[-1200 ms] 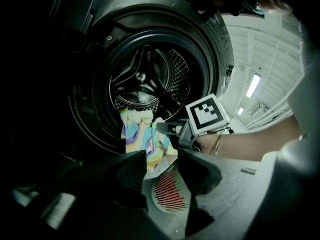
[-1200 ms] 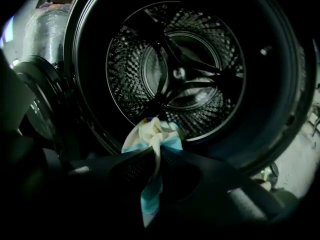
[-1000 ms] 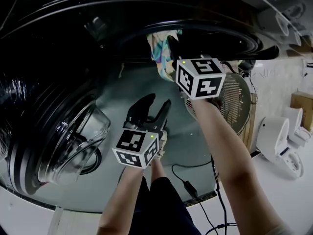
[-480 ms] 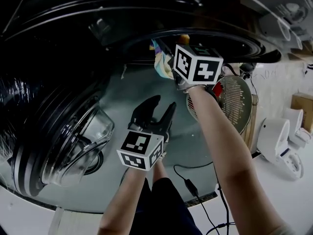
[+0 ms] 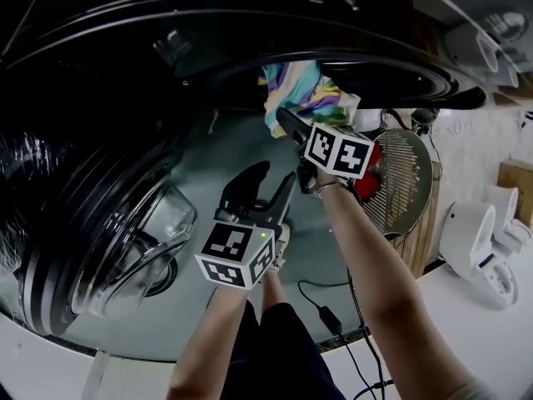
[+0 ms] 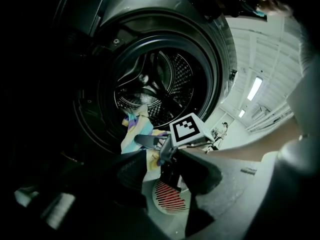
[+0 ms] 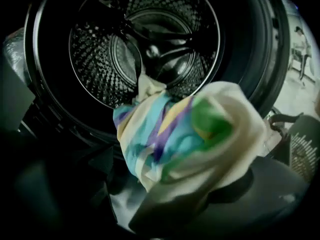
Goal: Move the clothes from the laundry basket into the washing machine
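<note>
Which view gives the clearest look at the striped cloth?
Right gripper view: the striped cloth fills mid-frame, colours plain. Head view shows it small at the washer opening; left gripper view, a dim scrap.

Drum (image 7: 145, 39) is shiny perforated metal, super reflective. Door (image 5: 125, 240) is a glossy clear glass bowl in a dark, polished plastic ring. The garment (image 7: 190, 129) is soft matt cloth, all crumpled. The left gripper (image 5: 271, 176) looks like matt black plastic, no shine.
</note>
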